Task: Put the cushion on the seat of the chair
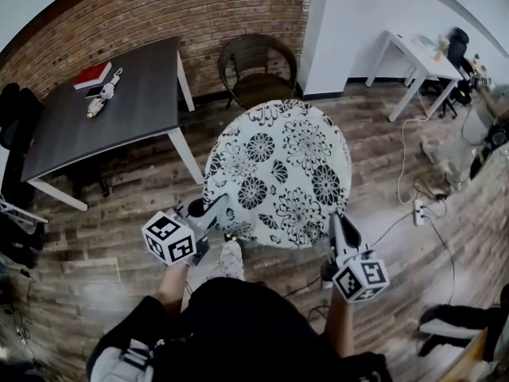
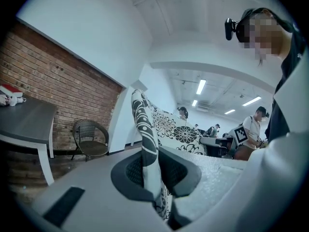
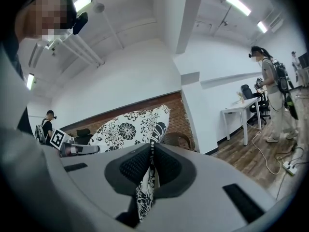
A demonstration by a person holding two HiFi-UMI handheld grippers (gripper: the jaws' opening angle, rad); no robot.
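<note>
You are pinching the left gripper (image 1: 210, 208) and right gripper (image 1: 335, 224) shut on the near edge of the round, white, black-flowered fabric cushion (image 1: 278, 169), holding it off the floor. Ahead, the brown wicker chair (image 1: 256, 64) is standing well apart. The soft edge could slip out, and the cushion is partly hiding the seat, risking misplacement.

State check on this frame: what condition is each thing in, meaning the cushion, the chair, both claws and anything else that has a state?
cushion: held up in the air, not on the chair.
chair: upright by the brick wall, seat bare.
left claw: shut on the cushion's edge.
right claw: shut on the cushion's edge.
red book: closed, lying on the dark table.
</note>
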